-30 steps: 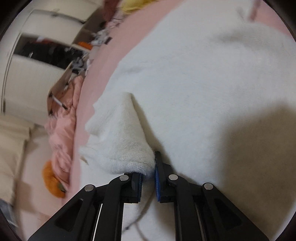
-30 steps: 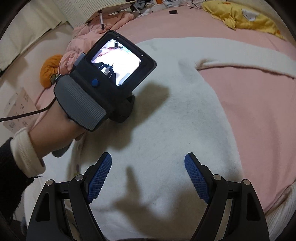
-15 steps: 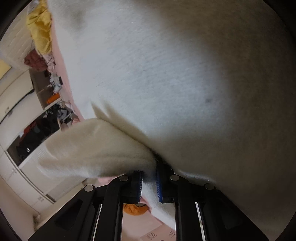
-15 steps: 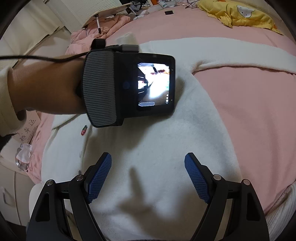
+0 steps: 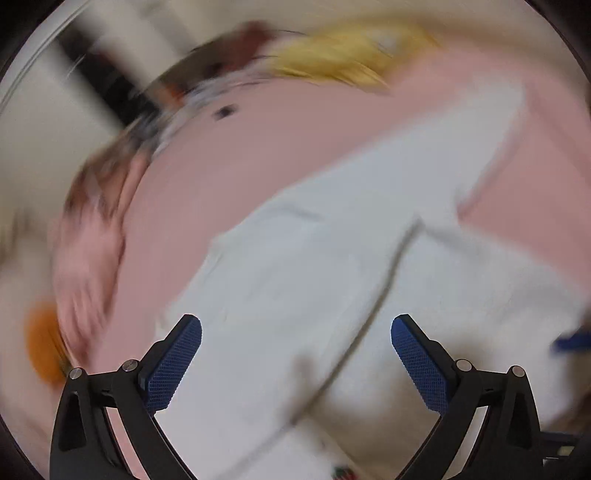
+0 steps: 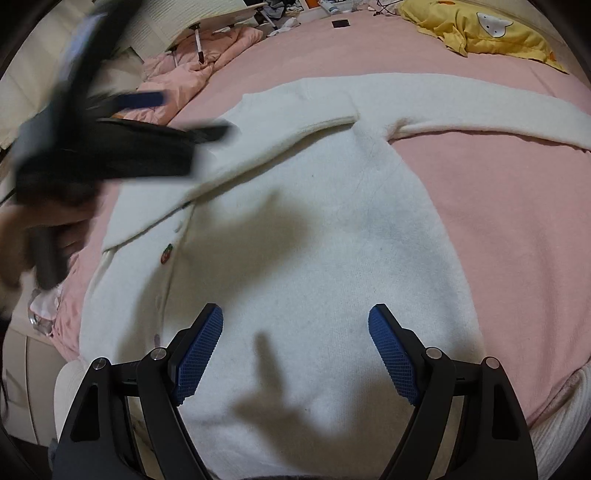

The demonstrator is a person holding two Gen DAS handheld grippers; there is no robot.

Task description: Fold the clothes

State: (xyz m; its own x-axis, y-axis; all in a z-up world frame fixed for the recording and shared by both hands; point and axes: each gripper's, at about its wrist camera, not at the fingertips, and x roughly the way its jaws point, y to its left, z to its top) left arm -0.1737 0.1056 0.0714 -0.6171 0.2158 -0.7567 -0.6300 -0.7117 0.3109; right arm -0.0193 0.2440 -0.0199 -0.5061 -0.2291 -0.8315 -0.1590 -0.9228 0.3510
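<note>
Right wrist view looks down on a white fluffy cardigan (image 6: 295,229) spread flat over the pink bedsheet (image 6: 517,229). One sleeve (image 6: 480,114) stretches out straight toward the right edge of the frame. The other sleeve (image 6: 229,147) is folded across the upper chest, its cuff end lying by the collar. A small red strawberry button (image 6: 167,254) sits on the front placket, near the lower end of that folded sleeve.

The right tongs (image 6: 295,347) hang over the lower body of the cardigan with their blue pads well apart and nothing between them; their shadow falls on the knit just below. The left tongs (image 6: 122,147) appear as a dark blur at the upper left of this view, raised above the cardigan's left shoulder, with a hand (image 6: 40,229) gripping the handle underneath.

Left wrist view is heavily smeared by motion. The left tongs (image 5: 295,354) show their jaws opening, the pads wide apart and empty, with the white cardigan (image 5: 332,258) lying beneath them on the pink bedsheet (image 5: 240,166). A dark fold line runs diagonally across the fabric between the pads.

Farther out, a yellow garment (image 6: 480,33) with a white animal face lies at the far right corner of the bed. A pink padded jacket (image 6: 192,66) is heaped off the far left edge, and a small black square (image 6: 340,23) rests on the sheet near the far side.
</note>
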